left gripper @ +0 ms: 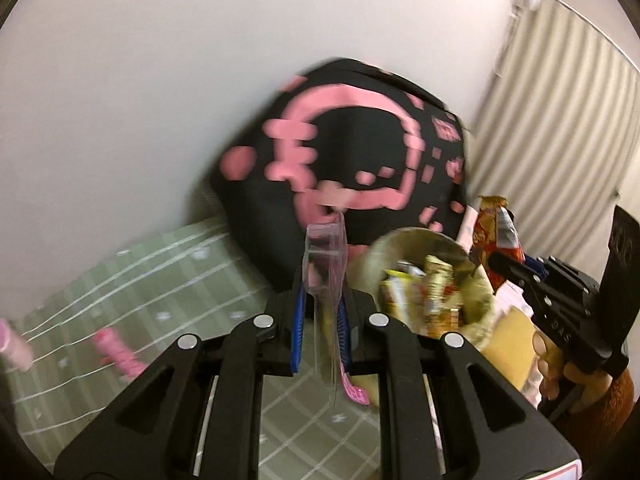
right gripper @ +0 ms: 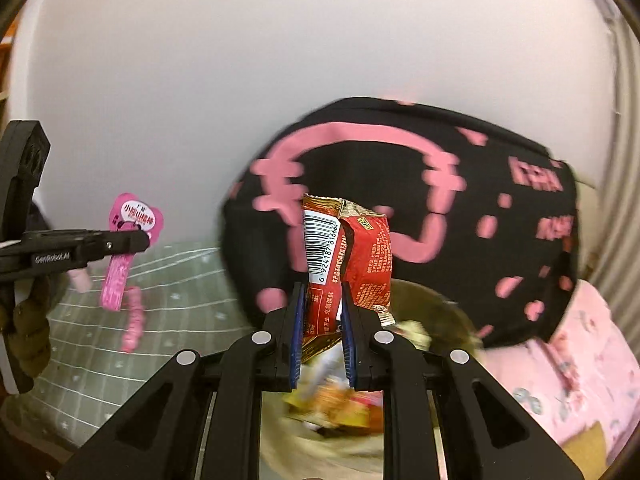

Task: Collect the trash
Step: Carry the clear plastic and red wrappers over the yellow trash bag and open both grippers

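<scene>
Holding trash in both grippers, the person has them converging on a round bin (right gripper: 436, 304) that sits on the bed beside a black-and-pink pillow (right gripper: 440, 208). The right gripper (right gripper: 324, 320) has its fingers nearly closed on the lower part of a red snack wrapper (right gripper: 348, 248), which stands upright with the barcode side facing the camera; it hangs right above the bin's open mouth, probably so the wrapper falls straight in once the fingers part. The bin already holds a jumble of yellow and orange wrappers (left gripper: 424, 292), so collecting looks well along. The left gripper (left gripper: 322, 320) is clamped narrowly on a clear plastic packet with a pink label (left gripper: 324, 264), held by its middle so both ends poke free; it sits just left of the bin's rim, seemingly waiting its turn. Another pink packet (left gripper: 118, 350) lies on the green checked bedsheet (left gripper: 160, 280), well apart from the bin, and likely needs fetching. Both views are blurred, so finer details of the bin's contents cannot be told.
</scene>
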Demonstrator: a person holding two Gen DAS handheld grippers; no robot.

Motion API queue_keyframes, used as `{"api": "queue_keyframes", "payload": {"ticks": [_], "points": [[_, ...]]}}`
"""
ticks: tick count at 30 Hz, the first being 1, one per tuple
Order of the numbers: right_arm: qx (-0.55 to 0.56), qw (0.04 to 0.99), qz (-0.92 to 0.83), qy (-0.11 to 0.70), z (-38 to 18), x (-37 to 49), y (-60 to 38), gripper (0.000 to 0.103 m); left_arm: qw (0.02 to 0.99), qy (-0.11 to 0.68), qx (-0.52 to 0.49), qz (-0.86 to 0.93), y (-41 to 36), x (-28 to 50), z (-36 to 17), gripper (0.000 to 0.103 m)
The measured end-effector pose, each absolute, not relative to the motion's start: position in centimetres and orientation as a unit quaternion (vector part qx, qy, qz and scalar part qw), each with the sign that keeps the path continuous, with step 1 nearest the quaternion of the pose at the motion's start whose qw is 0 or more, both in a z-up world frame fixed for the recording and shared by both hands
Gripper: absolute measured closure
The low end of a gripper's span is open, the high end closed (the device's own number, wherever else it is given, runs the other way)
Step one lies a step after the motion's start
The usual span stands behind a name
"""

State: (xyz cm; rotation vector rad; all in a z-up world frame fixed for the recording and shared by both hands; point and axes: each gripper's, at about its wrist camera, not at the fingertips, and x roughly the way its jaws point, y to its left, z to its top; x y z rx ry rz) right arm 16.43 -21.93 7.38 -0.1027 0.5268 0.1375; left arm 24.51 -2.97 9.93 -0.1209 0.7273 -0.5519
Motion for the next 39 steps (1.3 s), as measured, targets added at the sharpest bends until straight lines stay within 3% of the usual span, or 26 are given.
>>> {"api": "queue_keyframes", "payload": {"ticks": [11,19,20,21,22,27,34,39], "points": [[-0.022,0.961,-0.021,0.273,7.1,15.2,-29.0,0.086,0.831,0.393,-0.033,-0.392,-14.7,28.0,6.9,0.09],[-0.024,0.954,-0.033,0.297,5.7,17.4,-29.5,0.086,0.784,0.466,-0.014,-0.409,-19.5,31.4,2.3,0.09],[-0.021,0.952,-0.035,0.304,5.4,17.9,-29.6,0.086,0.779,0.473,-0.003,-0.411,-19.8,31.5,1.7,0.087],[-0.018,0.951,-0.035,0.308,5.2,18.3,-29.6,0.086,0.776,0.475,0.015,-0.413,-20.0,31.3,1.3,0.077],[-0.013,0.95,-0.036,0.311,5.0,18.7,-29.6,0.086,0.776,0.474,0.022,-0.415,-19.9,31.2,1.3,0.068],[-0.018,0.945,-0.036,0.324,4.6,20.5,-28.3,0.086,0.782,0.458,0.01,-0.423,-17.3,30.9,2.9,0.056],[-0.019,0.938,-0.008,0.347,3.0,23.5,-25.2,0.086,0.824,0.418,0.003,-0.382,-12.5,31.3,5.0,0.052],[-0.004,0.918,0.007,0.397,-1.3,25.9,-23.6,0.086,0.838,0.415,-0.007,-0.354,-8.9,32.2,4.9,0.052]]}}
